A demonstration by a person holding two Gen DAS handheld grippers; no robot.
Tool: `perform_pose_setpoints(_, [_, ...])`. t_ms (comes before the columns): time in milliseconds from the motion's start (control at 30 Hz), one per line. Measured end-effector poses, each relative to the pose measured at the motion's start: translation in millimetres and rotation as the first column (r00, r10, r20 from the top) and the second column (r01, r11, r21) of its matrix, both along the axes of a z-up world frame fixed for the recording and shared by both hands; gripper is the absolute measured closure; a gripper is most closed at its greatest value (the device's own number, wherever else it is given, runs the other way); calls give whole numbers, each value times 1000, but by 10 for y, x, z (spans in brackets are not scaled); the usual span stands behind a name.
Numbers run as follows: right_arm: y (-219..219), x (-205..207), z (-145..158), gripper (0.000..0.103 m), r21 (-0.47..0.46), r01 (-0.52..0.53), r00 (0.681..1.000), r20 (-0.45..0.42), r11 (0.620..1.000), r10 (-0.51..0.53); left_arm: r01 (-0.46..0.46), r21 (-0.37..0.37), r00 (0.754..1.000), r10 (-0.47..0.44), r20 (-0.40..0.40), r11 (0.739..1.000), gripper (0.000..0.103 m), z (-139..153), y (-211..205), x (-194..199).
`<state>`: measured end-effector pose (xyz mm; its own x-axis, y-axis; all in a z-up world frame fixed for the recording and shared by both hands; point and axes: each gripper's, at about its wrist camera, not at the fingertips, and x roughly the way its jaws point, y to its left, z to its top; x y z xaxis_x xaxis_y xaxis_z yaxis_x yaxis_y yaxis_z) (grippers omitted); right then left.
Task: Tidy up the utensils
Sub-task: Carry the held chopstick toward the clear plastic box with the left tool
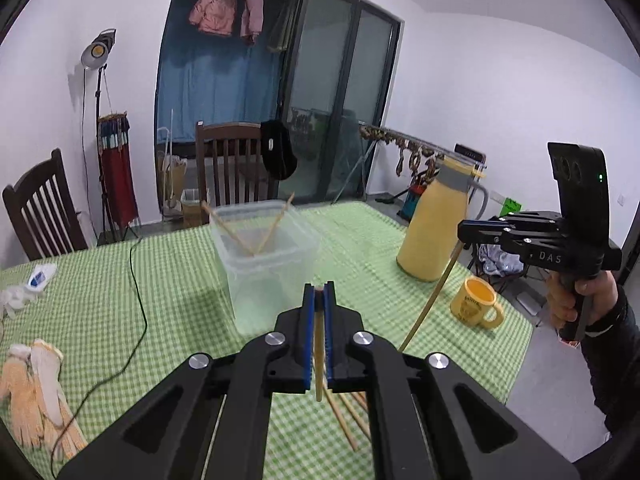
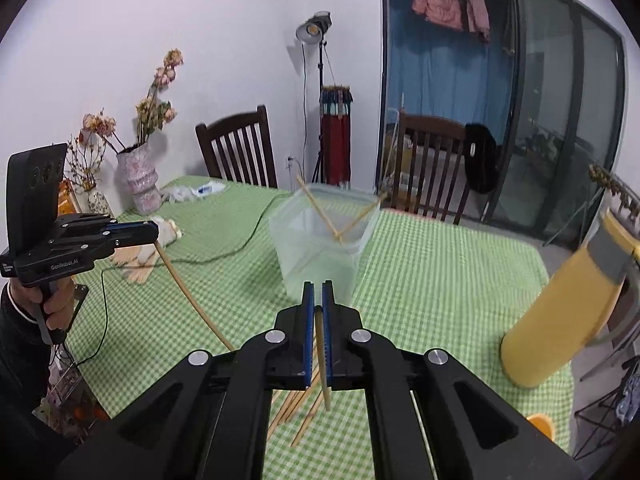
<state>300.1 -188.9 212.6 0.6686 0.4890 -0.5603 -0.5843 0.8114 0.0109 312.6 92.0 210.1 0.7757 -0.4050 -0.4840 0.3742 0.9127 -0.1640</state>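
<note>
While the green checked tablecloth [image 1: 168, 280] carries the clear plastic tub [image 1: 264, 256] ahead of you, you are mid-carry: your left gripper [image 1: 319, 294] and right gripper [image 2: 318, 294] each pinch one wooden chopstick [image 1: 319, 360], both raised off the cloth. By my judgement, next you must tip each stick over the tub's rim and release. Count: two chopsticks already crossed inside the tub, two held, roughly four loose chopsticks [image 2: 294, 404] below.

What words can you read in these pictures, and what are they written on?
"DAS": on the side of the black right gripper.
"GenRobot.AI": on the side of the black left gripper.
Small white print beside it: too small to read.
Dark print on the yellow ceramic mug: blurred.
Blue mark on the white packet: unreadable.
</note>
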Motion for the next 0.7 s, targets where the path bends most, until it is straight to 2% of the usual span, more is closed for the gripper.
perform_pose_setpoints(300, [277,319,821,99,-2,-18,990,142,1000,18,32,-44,995,-27,97,999,102,894,69,413])
perform_pose_setpoints(467, [555,603,1301,99,23,-42,976,217,999,36,-1,-50,989,9,150,999,102,1390,170,769])
perform_pose_setpoints(600, [735,883,1534,99,76,-45,965,261,996,23,-23,-98,986,38,163,995,102,1591,313,1134])
perform_pose_setpoints(700, [853,1204,1451,99,115,-30,973,233,993,3,-37,-147,987,59,146,988,102,1529,443,1421])
